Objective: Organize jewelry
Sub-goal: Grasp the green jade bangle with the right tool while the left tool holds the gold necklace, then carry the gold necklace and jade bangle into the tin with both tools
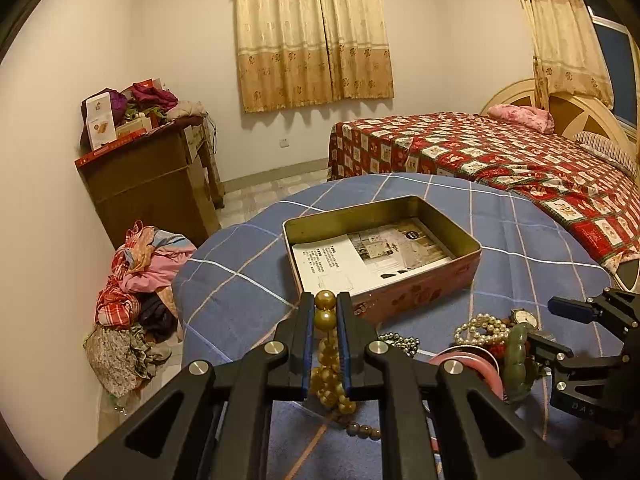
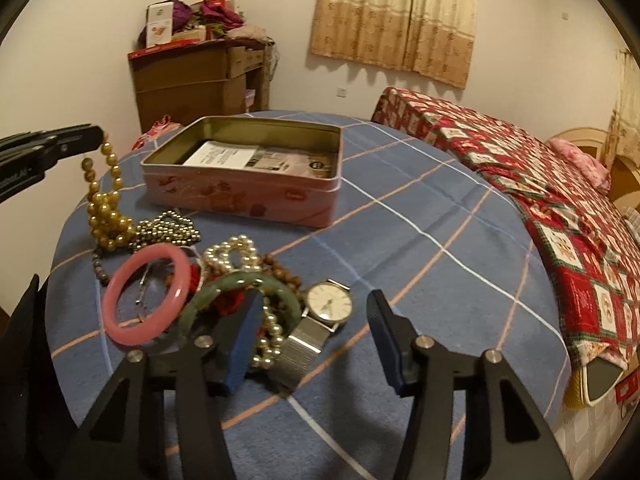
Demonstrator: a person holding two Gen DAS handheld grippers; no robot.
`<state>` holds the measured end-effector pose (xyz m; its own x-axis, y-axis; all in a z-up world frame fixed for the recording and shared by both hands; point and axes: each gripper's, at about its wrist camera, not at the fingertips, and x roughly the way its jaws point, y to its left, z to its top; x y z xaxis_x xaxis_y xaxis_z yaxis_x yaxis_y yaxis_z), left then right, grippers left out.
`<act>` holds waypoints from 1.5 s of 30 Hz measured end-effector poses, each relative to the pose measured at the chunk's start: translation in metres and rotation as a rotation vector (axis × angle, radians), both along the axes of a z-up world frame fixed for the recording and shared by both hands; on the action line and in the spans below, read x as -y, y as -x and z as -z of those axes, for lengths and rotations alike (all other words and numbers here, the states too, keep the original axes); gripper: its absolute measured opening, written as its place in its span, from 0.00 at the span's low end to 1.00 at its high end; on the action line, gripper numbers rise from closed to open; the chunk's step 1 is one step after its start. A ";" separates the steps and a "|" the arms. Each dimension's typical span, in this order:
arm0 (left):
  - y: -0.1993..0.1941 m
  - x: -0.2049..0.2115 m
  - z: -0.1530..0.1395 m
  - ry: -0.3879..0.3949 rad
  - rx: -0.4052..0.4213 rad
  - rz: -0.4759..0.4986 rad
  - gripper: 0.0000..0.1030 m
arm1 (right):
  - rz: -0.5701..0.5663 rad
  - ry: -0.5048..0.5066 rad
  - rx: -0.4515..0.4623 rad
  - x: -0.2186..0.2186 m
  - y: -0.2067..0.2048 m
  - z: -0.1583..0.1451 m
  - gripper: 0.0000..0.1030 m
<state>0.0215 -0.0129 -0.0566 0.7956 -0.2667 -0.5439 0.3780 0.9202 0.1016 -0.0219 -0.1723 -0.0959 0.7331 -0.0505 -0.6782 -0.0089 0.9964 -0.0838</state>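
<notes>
Dim warm indoor light, strong fisheye warp, both views usable.

Yellowish overhead light: curtain (image 1: 312, 32) drops a scalloped shadow on the wall (image 1: 180, 40) just below its hem, so the source sits high. Window (image 1: 616, 68) at 2 o'clock in the left view is dark blue and adds no light. Small glints on the tin box (image 1: 384, 256) rim and the gold beads (image 1: 325, 312). Black vignette at all corners; straight lines bow hard toward the edges. Left view fairly sharp at centre; right view softer, with mild smear on the watch (image 2: 330, 304) and blue checked cloth (image 2: 420, 240). Compression blockiness in the dark areas.
</notes>
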 end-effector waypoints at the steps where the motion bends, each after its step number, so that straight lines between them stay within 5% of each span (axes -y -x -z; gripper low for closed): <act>1: -0.001 0.000 0.001 0.000 -0.003 0.001 0.10 | -0.008 -0.005 -0.005 -0.001 -0.001 0.001 0.48; 7: -0.001 0.001 0.002 0.001 -0.008 0.008 0.10 | -0.070 -0.046 -0.018 -0.004 -0.007 0.001 0.18; 13: -0.001 0.001 0.002 0.003 -0.008 0.009 0.10 | -0.073 -0.069 -0.008 0.000 -0.004 -0.002 0.08; 23: -0.001 0.000 -0.001 0.011 -0.010 0.011 0.10 | -0.037 -0.110 0.011 0.013 -0.003 -0.011 0.07; 33: 0.002 0.001 -0.025 0.016 0.043 0.029 0.10 | -0.034 -0.111 0.149 0.016 0.009 -0.054 0.07; 45: -0.026 0.017 -0.057 -0.021 0.116 0.051 0.10 | -0.005 -0.091 0.180 0.036 -0.025 -0.081 0.07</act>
